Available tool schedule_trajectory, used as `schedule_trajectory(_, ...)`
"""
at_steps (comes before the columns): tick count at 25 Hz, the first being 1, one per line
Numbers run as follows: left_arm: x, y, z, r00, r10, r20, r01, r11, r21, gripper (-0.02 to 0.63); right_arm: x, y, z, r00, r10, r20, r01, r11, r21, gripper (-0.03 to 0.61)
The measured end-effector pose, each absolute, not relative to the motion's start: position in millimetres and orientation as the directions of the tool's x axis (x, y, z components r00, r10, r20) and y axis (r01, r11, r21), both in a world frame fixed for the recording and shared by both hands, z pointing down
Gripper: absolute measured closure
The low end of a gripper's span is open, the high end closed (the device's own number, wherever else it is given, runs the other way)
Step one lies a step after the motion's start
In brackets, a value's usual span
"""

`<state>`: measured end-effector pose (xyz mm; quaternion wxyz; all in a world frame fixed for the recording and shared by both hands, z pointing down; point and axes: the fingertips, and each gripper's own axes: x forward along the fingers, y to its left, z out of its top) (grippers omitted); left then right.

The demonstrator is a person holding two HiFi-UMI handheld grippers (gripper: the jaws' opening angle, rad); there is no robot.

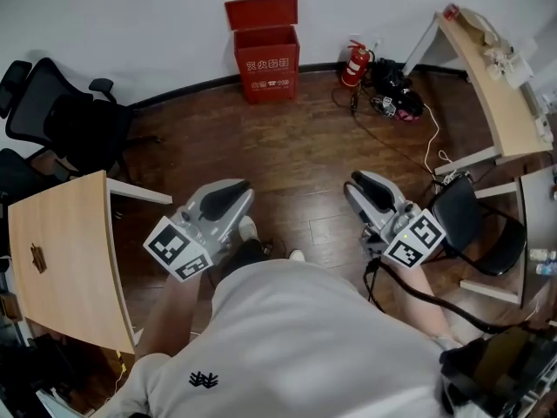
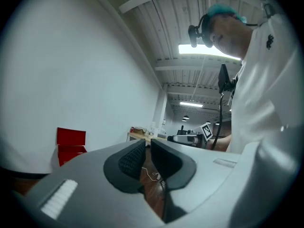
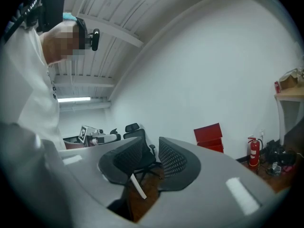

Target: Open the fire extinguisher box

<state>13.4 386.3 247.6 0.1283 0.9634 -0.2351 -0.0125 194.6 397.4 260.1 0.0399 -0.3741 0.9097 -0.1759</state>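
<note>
Here, close to the person's body, the left gripper (image 1: 230, 195) and right gripper (image 1: 372, 189) hang empty: the left jaws stand only a sliver apart, and the right jaws are released with a wider gap, nothing between either pair. Beyond them runs bare wooden floor (image 1: 305, 146). Against the far wall stands the red fire extinguisher box (image 1: 266, 59), well apart from both grippers, its lid (image 1: 261, 11) upright. The opening looks done; any further handling calls for walking up to the box first.
</note>
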Motion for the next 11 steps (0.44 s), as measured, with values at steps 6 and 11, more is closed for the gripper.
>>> schedule_trajectory(6, 9, 384, 241, 0.860, -0.509, 0.045, -0.502, -0.826, 0.256, 0.591, 200, 392, 260, -0.730, -0.679, 0.079, -0.658, 0.667, -0.348, 0.472)
schedule_trajectory(11, -15, 370, 255, 0.845, -0.533, 0.055, -0.524, -0.801, 0.288, 0.591, 180, 372, 267, -0.737, -0.670, 0.093, -0.655, 0.672, -0.347, 0.472)
